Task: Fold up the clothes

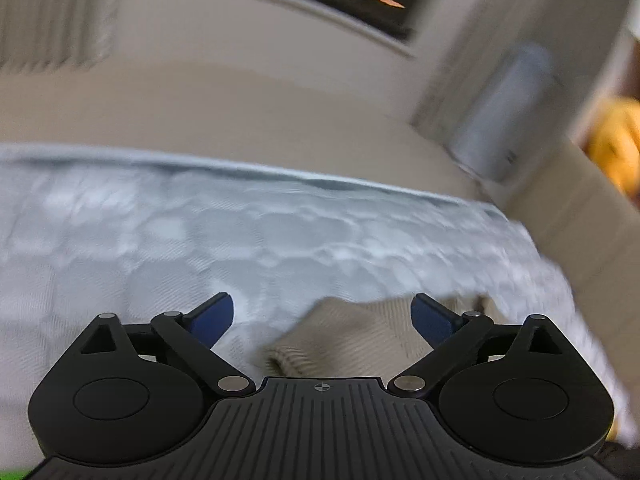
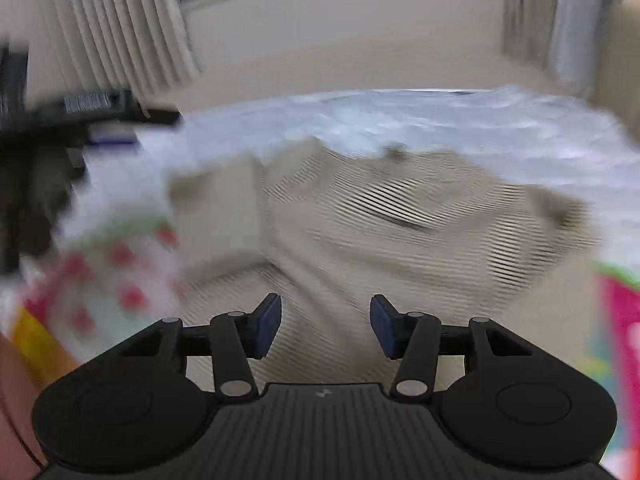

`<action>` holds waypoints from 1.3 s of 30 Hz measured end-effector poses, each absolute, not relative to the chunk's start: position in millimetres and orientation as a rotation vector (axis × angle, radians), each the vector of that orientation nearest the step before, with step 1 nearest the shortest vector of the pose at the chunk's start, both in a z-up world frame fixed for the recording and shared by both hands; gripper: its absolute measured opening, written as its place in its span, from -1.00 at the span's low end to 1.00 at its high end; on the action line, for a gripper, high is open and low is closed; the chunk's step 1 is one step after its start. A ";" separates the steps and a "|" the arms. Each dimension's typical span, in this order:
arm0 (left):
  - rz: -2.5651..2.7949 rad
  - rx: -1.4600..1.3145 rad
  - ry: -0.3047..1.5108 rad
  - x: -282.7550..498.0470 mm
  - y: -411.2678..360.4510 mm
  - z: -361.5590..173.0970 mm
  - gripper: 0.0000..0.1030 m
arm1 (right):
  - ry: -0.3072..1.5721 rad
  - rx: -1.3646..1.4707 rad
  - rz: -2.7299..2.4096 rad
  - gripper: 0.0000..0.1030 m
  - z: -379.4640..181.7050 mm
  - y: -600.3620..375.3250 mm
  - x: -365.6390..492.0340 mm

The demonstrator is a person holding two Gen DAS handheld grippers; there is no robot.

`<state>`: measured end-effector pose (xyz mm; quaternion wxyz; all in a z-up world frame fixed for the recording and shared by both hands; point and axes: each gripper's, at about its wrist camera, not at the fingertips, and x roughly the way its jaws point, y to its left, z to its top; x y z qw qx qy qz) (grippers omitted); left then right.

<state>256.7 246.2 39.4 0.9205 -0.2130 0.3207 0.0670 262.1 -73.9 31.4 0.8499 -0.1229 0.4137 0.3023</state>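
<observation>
A beige ribbed garment (image 2: 380,220) lies crumpled on a pale quilted mattress (image 2: 460,128). My right gripper (image 2: 325,326) hovers open just above its near part, with nothing between the blue pads. In the left wrist view, one cuffed end of the same garment (image 1: 352,340) shows below my left gripper (image 1: 322,316), which is wide open over the mattress (image 1: 200,232). The other gripper (image 2: 100,108) appears as a blurred dark shape at the left of the right wrist view. Both views are motion-blurred.
A patterned cloth with red dots (image 2: 116,272) lies left of the garment, and a pink patterned piece (image 2: 620,320) at the right edge. Curtains (image 2: 120,28) and a beige wall stand behind the bed. A yellow object (image 1: 616,140) sits at far right.
</observation>
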 end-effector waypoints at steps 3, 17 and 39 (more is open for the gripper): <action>0.097 -0.347 0.668 256.8 227.2 40.3 0.98 | 0.854 -0.510 0.552 -0.03 23.2 -93.9 232.4; 0.131 -0.391 0.766 263.0 222.7 13.6 0.98 | 0.676 -0.822 0.245 -0.83 12.1 -118.6 275.0; 0.148 -0.428 0.661 241.7 245.9 48.2 0.98 | 0.605 -0.127 0.386 -0.83 109.9 2.3 368.1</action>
